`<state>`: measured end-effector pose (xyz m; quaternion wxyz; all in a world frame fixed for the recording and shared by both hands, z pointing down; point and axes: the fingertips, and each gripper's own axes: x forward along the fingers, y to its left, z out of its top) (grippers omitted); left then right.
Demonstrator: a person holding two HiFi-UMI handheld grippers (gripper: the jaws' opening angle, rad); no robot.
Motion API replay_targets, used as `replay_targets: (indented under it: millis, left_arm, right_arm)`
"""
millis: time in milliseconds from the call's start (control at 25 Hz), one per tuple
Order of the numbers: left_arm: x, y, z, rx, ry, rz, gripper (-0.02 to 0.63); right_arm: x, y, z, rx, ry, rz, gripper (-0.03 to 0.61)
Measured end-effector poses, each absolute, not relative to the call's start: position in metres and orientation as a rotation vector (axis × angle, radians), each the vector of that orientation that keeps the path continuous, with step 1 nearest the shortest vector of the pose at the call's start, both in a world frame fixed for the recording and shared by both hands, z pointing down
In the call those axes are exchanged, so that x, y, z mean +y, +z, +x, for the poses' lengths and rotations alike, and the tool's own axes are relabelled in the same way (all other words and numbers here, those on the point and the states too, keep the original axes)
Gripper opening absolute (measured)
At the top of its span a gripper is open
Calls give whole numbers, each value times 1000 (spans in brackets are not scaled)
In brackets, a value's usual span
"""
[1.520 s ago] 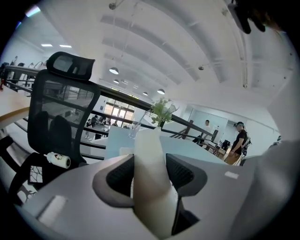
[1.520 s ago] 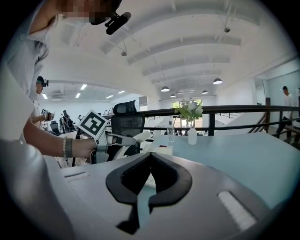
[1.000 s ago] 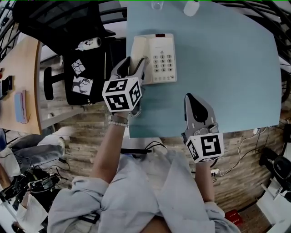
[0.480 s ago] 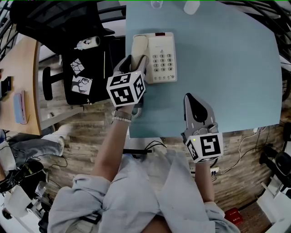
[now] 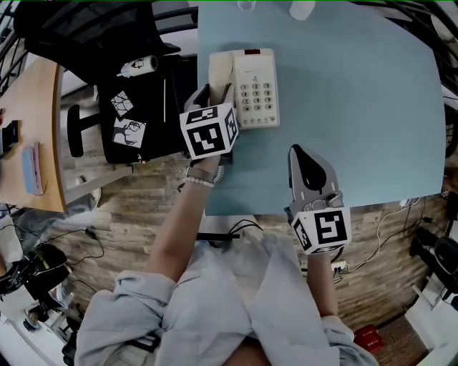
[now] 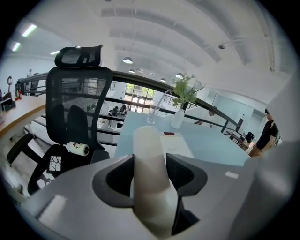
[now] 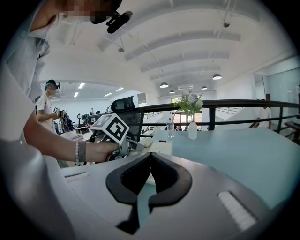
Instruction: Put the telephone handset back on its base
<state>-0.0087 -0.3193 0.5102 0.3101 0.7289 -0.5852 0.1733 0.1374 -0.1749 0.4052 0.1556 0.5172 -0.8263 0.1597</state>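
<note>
The cream telephone base (image 5: 256,91) with its keypad sits at the table's far left. The white handset (image 5: 220,70) lies along the base's left side, held at its near end by my left gripper (image 5: 217,94). In the left gripper view the handset (image 6: 149,154) fills the gap between both jaws, and the base (image 6: 176,143) shows just past it. Whether the handset rests in the cradle I cannot tell. My right gripper (image 5: 300,153) hovers over the blue table (image 5: 358,107) nearer me, jaws shut with nothing in them (image 7: 150,155).
A glass (image 5: 245,6) and a white vase (image 5: 301,10) stand at the table's far edge. A black office chair (image 5: 107,43) is close on the left of the table. The coiled cord (image 5: 217,174) hangs by the table's left near edge.
My left gripper has moved up and to the right with the handset, closer over the base's left side. The right gripper has stayed put.
</note>
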Motion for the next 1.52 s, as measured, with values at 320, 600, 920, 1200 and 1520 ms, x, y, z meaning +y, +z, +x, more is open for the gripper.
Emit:
replay_targets:
  millis: [320, 600, 920, 1200, 1520]
  left_arm:
    - [-319, 512, -5, -1539, 473, 1880, 210]
    - [-320, 517, -5, -1552, 463, 1796, 210]
    - [-321, 519, 4, -1558, 566, 1861, 210]
    - [-323, 516, 8, -1513, 536, 1912, 210]
    - [-320, 503, 2, -1472, 476, 1995, 209]
  right_arm:
    - [-174, 405, 139, -2364, 457, 1486, 5]
    - [-175, 406, 138, -2366, 455, 1481, 5]
    - [-172, 408, 139, -2363, 457, 1482, 5]
    - [-172, 408, 138, -2365, 459, 1480, 5]
    - [-170, 405, 138, -2372, 445, 1481, 5]
